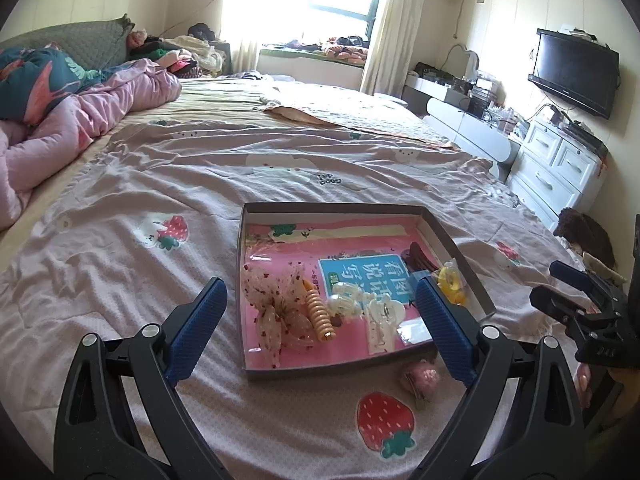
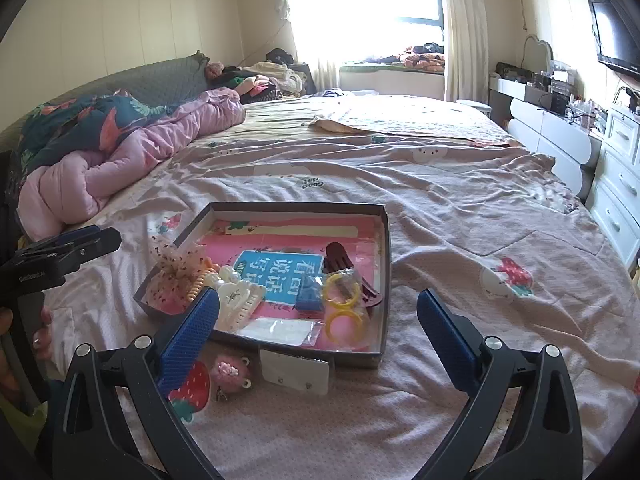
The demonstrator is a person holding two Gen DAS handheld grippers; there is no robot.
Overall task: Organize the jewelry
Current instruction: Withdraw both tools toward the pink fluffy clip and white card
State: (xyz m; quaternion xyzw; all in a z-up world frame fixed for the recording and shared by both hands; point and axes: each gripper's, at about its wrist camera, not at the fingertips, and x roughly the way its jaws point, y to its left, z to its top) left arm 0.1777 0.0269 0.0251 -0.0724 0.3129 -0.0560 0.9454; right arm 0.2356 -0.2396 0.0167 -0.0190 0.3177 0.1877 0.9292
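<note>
A shallow grey cardboard box tray (image 1: 456,242) with a pink printed liner lies on the pink strawberry-print bedsheet (image 1: 120,280), and it already holds most of the pieces: a sheer speckled fabric bow (image 1: 280,300), a gold spiral hair tie (image 1: 320,314), a white plastic claw clip (image 2: 236,300), a dark red hair clip (image 2: 340,260) and yellow plastic rings in a clear bag (image 2: 342,308). Two items lie outside the tray, just beside its near wall: a small pink fuzzy hair clip (image 2: 229,372) and a white earring card (image 2: 294,372).

Both tools are released and carry nothing. The left gripper (image 1: 320,316) hovers with its fingers spread wide over the near half of the tray; the right gripper (image 2: 318,316) is equally wide open above the tray's near edge.

The step in hand is probably collecting the pieces outside the tray. The fuzzy clip is soft, so it is best pinched across its body, not by its dangling metal part. The card lies flat on yielding cloth, so one finger should slide under an edge.

The card is not visible in the left view, and whether it carries earrings is too small to tell.
</note>
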